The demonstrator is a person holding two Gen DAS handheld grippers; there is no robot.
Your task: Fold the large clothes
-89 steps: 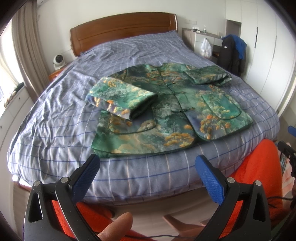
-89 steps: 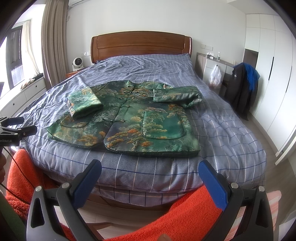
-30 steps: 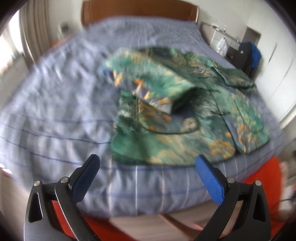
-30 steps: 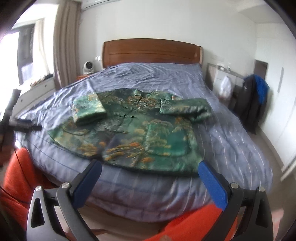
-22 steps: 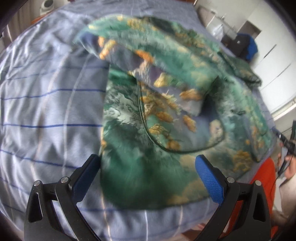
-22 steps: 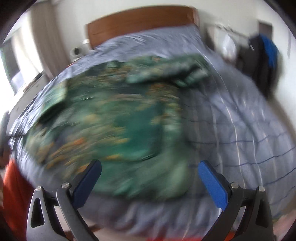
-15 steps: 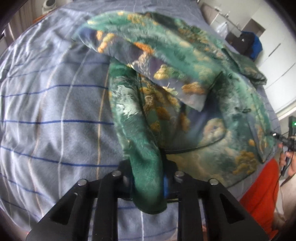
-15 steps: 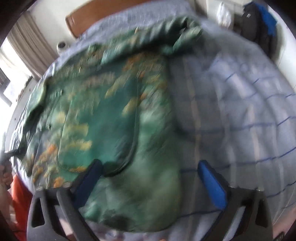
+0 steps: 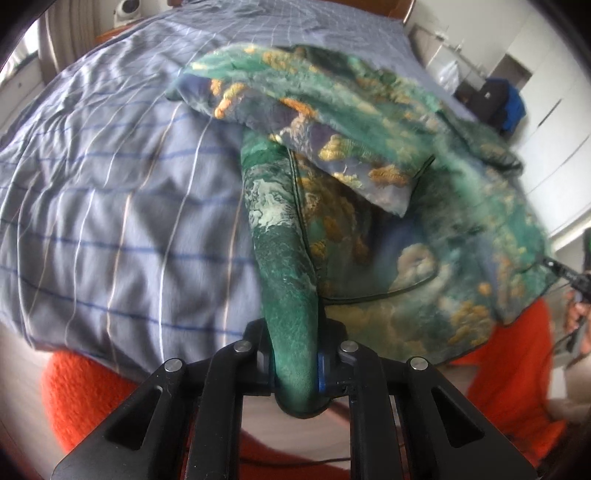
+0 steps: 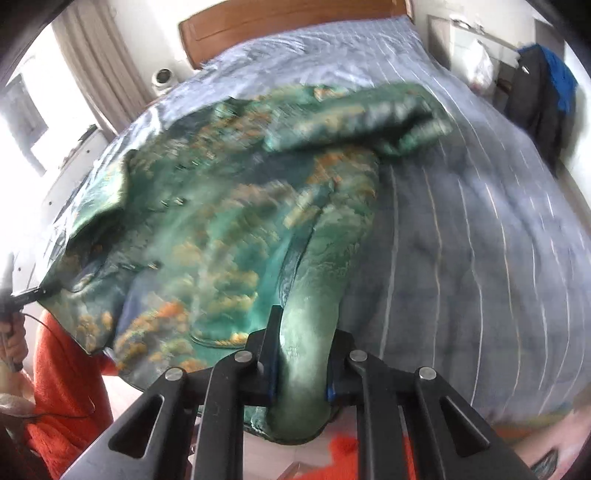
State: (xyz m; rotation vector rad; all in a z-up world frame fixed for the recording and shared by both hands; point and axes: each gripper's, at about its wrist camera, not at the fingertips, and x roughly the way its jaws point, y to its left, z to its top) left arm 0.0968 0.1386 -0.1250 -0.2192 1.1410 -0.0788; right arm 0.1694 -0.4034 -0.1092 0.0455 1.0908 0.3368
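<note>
pinching the jacket [image 9: 369,206] hem at both near corners, the left hand-held gripper [image 9: 295,373] clamped and the right hand-held gripper [image 10: 301,373] closing on fabric, likely to fold it up the bed [image 9: 110,192].

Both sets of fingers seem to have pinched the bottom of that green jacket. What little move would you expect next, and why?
Probably a lift of both hem corners toward the headboard, folding the bottom up. The left gripper and right gripper each clamp a bunch of the green jacket near the bed edge, with both sleeves already folded in.
</note>
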